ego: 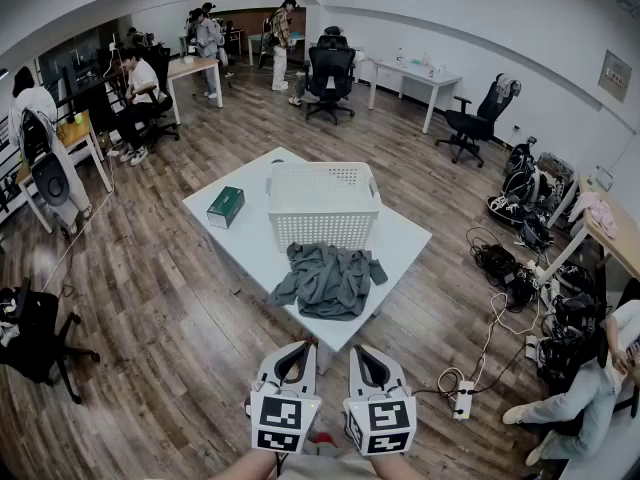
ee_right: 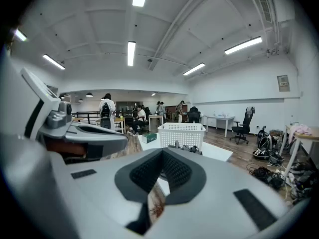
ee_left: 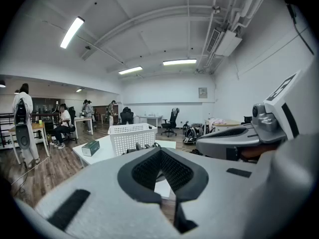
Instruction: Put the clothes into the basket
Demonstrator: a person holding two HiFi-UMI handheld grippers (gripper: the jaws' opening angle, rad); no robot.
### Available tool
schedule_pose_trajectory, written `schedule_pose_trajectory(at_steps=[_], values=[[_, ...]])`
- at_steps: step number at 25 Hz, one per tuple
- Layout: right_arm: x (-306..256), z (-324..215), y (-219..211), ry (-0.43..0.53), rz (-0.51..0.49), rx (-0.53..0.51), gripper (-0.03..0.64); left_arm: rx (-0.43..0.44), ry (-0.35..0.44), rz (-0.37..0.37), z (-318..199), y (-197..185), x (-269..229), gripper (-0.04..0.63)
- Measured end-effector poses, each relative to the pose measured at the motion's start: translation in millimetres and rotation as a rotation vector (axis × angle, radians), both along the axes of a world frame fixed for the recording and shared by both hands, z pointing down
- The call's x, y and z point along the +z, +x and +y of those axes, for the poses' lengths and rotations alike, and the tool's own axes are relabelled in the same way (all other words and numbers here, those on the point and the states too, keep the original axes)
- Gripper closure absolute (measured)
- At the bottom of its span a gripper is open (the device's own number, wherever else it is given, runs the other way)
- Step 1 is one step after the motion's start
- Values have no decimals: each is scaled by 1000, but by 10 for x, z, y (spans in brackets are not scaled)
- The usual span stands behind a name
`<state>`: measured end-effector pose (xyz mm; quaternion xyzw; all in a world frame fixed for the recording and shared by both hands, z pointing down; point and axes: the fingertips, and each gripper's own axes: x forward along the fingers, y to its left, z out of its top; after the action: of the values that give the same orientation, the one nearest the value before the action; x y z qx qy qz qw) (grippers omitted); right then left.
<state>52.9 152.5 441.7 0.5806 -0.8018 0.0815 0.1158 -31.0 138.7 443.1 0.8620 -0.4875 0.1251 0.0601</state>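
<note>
A grey garment (ego: 328,279) lies crumpled on the white table (ego: 252,242), close to its near corner. Right behind it stands a white perforated basket (ego: 322,203), nothing showing inside. Both grippers hover side by side short of the table, low in the head view: the left gripper (ego: 291,360) and the right gripper (ego: 366,364), each shut and holding nothing. In the left gripper view the basket (ee_left: 131,136) shows beyond the closed jaws. The right gripper view has the basket (ee_right: 181,134) ahead, with the garment (ee_right: 185,147) peeking over the jaws.
A green box (ego: 225,207) sits on the table's left part. Office chairs (ego: 330,80), desks and several people fill the back of the room. Cables, a power strip (ego: 462,398) and bags lie on the wooden floor at right; a seated person's leg (ego: 563,405) shows at lower right.
</note>
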Motion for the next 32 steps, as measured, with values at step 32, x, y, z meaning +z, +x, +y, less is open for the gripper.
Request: schedule_pose_trajectory(at_steps=[32], values=[[-21, 119, -79, 84, 6, 66, 603, 23, 49, 10, 20, -290, -33, 584]])
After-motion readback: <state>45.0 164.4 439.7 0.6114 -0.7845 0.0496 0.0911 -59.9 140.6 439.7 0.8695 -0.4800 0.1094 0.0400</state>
